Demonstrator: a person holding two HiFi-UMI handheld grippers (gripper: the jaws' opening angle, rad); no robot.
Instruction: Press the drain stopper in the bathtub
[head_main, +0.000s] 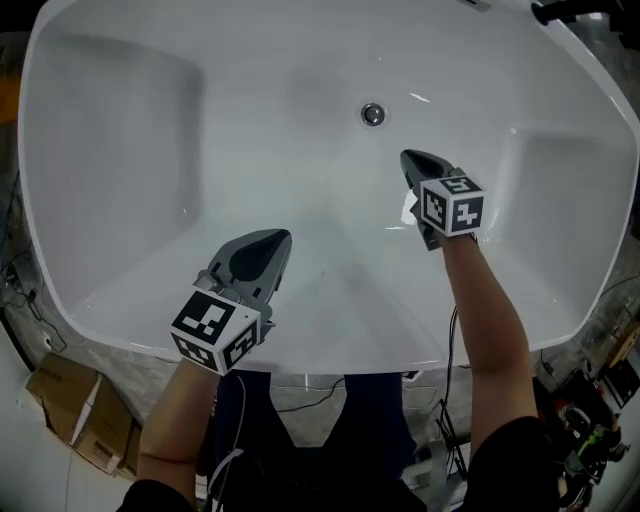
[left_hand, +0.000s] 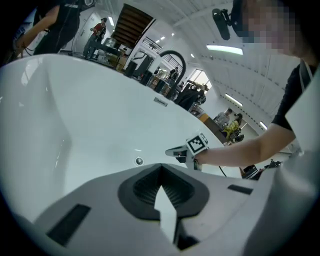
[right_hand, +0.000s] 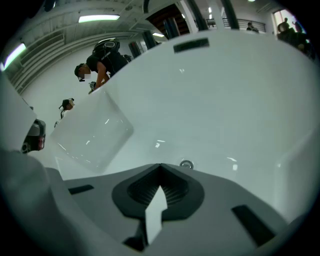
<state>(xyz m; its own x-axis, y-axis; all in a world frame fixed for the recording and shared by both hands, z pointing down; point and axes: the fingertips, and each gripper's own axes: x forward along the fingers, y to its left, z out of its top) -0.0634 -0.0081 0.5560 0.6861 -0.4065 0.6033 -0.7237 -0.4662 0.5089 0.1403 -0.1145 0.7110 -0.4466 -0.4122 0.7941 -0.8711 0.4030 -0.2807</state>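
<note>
Both empty with jaws pressed together, the left gripper (head_main: 279, 240) idling near, we lower the right gripper (head_main: 409, 157) squarely onto the drain stopper (head_main: 373, 114) just beyond it.

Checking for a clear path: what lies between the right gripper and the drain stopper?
Nothing; only bare bathtub floor separates the right gripper from the drain stopper, as the head view shows.

Round metal drain stopper (head_main: 373, 114), flat in white bathtub (head_main: 120, 150) floor, untouched

Head camera overhead; all 3 views share bathtub (head_main: 250, 100).
</note>
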